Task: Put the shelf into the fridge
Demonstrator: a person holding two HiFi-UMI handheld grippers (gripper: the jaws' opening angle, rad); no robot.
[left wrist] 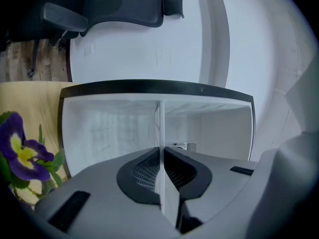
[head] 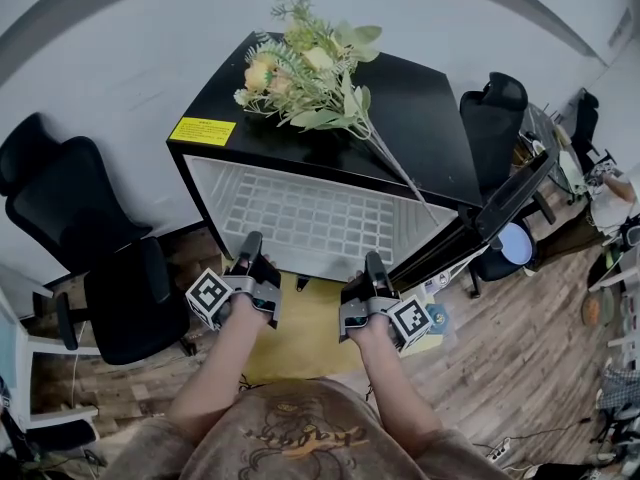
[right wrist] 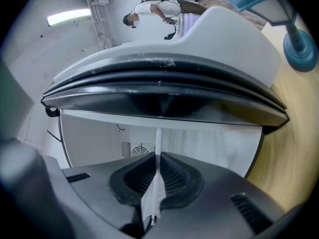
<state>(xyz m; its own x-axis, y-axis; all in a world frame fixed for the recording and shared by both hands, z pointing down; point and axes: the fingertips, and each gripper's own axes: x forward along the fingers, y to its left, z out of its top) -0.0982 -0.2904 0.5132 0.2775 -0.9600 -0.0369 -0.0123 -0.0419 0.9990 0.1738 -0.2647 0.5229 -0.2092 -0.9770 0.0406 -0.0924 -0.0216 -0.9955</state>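
The left gripper [head: 250,243] and right gripper [head: 372,263] are side by side, each clamped on the near edge of the shelf [head: 310,218], left toward its left corner and right toward its right. In the left gripper view the ribbed black pads [left wrist: 144,176] of the left gripper [left wrist: 160,183] pinch the shelf [left wrist: 159,128], which shows edge-on as a thin white strip running away into the white cavity. The right gripper view shows the same: the right gripper [right wrist: 157,178] is closed on the thin white edge [right wrist: 158,143], with a vent grille [right wrist: 133,149] on the back wall beyond.

From the head view the shelf is a flat white grid of small rectangular openings. It lies level across the mouth of the fridge [head: 420,98] and stretches away from the grippers; how deep it reaches cannot be told.

The fridge is a low glossy black box with smooth white inner walls. Its door [head: 500,208] is swung open to the right. On top lie a yellow sticker [head: 202,131] and flowers [head: 305,68] with pale green leaves. Black chairs [head: 80,228] stand at either side.
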